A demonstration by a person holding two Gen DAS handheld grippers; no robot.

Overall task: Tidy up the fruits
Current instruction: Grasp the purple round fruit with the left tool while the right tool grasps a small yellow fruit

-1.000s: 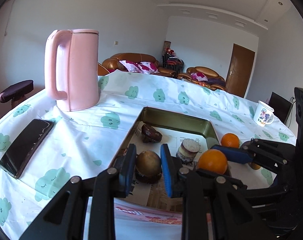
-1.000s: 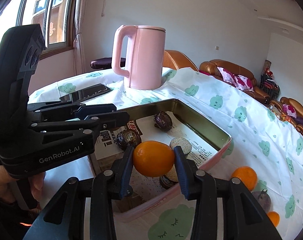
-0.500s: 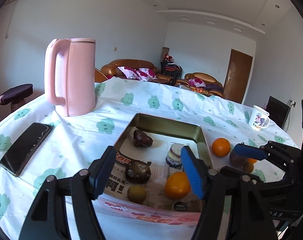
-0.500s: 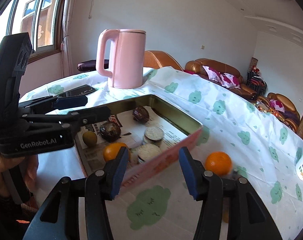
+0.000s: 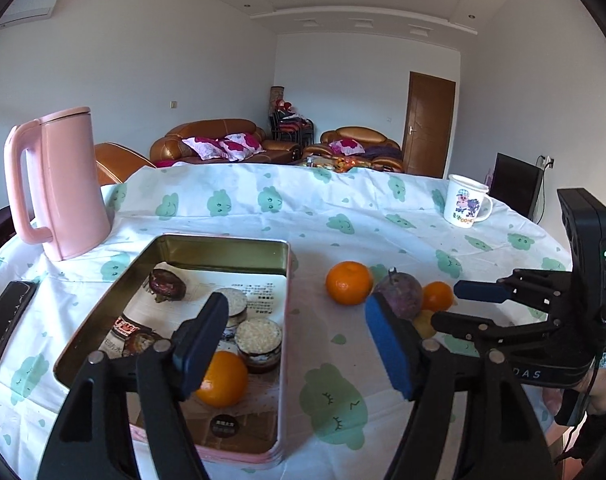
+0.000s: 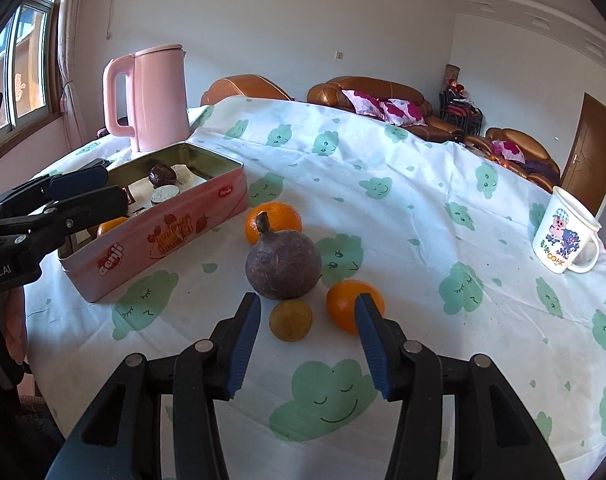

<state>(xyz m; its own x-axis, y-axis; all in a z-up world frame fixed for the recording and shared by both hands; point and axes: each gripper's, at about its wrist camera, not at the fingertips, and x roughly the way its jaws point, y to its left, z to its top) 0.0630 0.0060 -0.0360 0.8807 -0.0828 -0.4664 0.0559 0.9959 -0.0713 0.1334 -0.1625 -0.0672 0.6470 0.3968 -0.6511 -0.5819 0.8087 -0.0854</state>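
Observation:
A pink tin box [image 5: 285, 320] [image 6: 171, 236] lined with newspaper holds an orange [image 5: 221, 378], a dark fruit [image 5: 167, 285] and round cakes [image 5: 259, 338]. Loose on the cloth to its right lie an orange [image 6: 273, 222] [image 5: 349, 282], a dark purple fruit with a stem [image 6: 283, 264] [image 5: 397, 294], a smaller orange [image 6: 353, 306] [image 5: 437, 296] and a small yellow-brown fruit [image 6: 290, 320]. My right gripper [image 6: 307, 344] is open and empty, just in front of the small yellow-brown fruit. My left gripper [image 5: 295, 344] is open and empty above the box's right wall.
A pink kettle [image 5: 59, 184] [image 6: 155, 96] stands behind the box. A dark phone [image 5: 5, 326] lies at the far left. A white printed mug [image 5: 465, 200] [image 6: 565, 236] stands at the right. The round table has a white cloth with green clouds [image 6: 423, 200].
Both grippers let go of their fruits in the box, opened and pulled back. My right gripper swung right to the loose fruits; my left rose and shifted right.

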